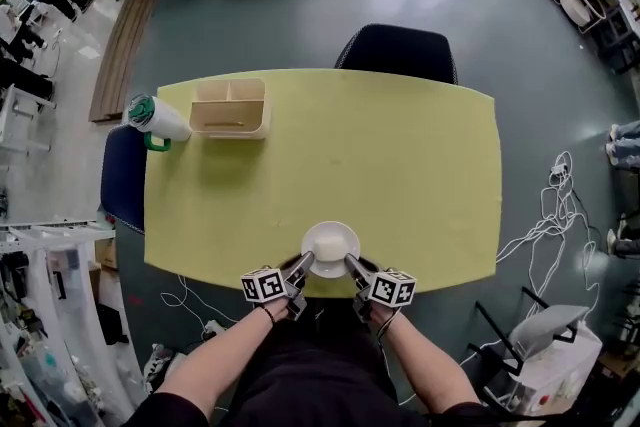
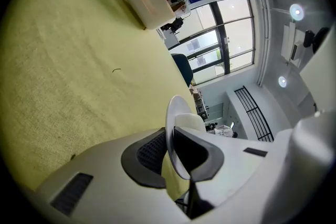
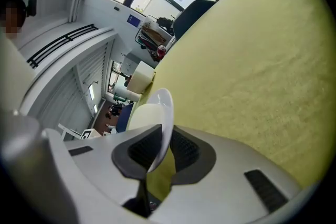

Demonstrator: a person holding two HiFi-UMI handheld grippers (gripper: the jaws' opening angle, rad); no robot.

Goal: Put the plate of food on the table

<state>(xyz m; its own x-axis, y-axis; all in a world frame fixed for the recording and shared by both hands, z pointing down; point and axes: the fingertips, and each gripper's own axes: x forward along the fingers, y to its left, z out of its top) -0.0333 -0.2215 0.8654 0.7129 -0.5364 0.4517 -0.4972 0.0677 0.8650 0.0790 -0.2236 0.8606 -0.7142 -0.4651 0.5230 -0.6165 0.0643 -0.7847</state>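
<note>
A white plate (image 1: 330,248) with a pale mound of food sits over the near edge of the yellow table (image 1: 400,175). My left gripper (image 1: 302,265) is shut on the plate's left rim and my right gripper (image 1: 353,266) is shut on its right rim. In the left gripper view the plate's rim (image 2: 170,128) stands edge-on between the two dark pads of the left gripper (image 2: 170,152). In the right gripper view the plate (image 3: 160,115) is likewise pinched between the pads of the right gripper (image 3: 160,150), with the pale food (image 3: 143,115) beside it.
A cream two-part box (image 1: 230,107) and a white cup with a green lid (image 1: 155,118) lie at the table's far left. A dark chair (image 1: 396,50) stands behind the table, a blue one (image 1: 122,177) at its left. White cables (image 1: 545,215) trail on the floor at right.
</note>
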